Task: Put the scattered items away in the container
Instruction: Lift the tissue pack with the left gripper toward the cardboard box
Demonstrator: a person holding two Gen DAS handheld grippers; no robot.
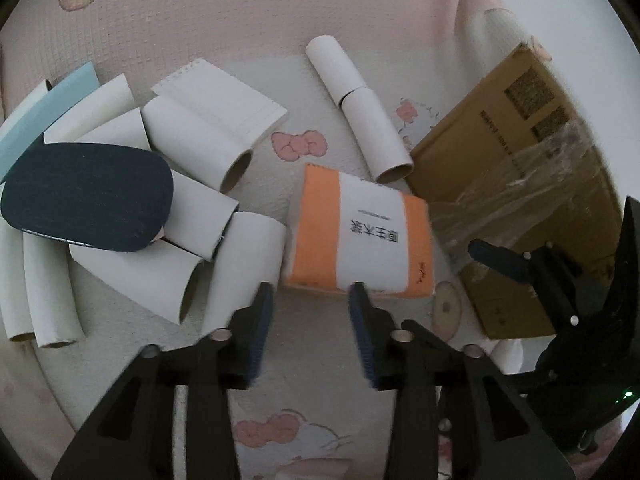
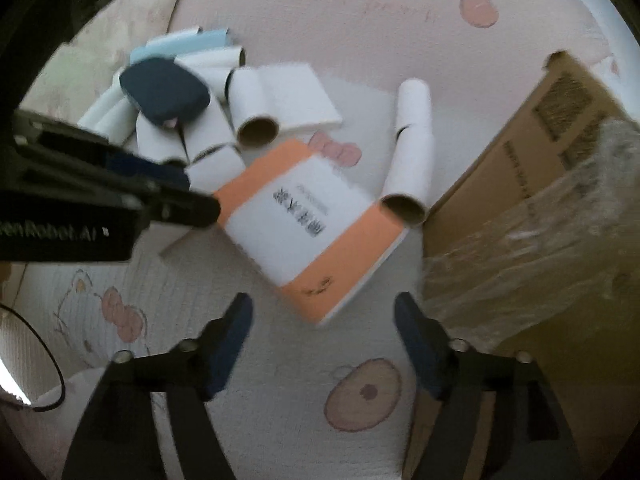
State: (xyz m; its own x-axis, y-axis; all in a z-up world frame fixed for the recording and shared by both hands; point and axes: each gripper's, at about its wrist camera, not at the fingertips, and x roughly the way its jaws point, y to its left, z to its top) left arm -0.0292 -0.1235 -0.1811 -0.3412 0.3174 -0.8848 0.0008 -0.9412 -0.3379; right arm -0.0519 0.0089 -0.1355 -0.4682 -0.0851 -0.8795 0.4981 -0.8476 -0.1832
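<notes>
An orange and white tissue pack (image 1: 360, 236) (image 2: 312, 228) lies on the patterned mat in the middle. My left gripper (image 1: 312, 292) hovers just short of its near edge, open, nothing between the fingers. My right gripper (image 2: 324, 308) is open too, its fingers apart in front of the pack's near corner. Several white cardboard tubes (image 1: 192, 200) (image 2: 256, 108) lie in a heap on the left, with a dark blue oval case (image 1: 86, 196) (image 2: 164, 92) on top. Two more tubes (image 1: 360, 108) (image 2: 412, 136) lie end to end beyond the pack. A brown cardboard box (image 1: 520, 168) (image 2: 532, 208) stands at the right.
A white notepad (image 1: 224, 100) (image 2: 296, 92) and a light blue sheet (image 1: 44, 116) (image 2: 180, 46) lie among the tubes. Crinkled clear tape (image 1: 532, 184) covers part of the box. The right gripper's body (image 1: 580, 300) shows at the left wrist view's right edge; the left gripper's body (image 2: 100, 196) crosses the right wrist view.
</notes>
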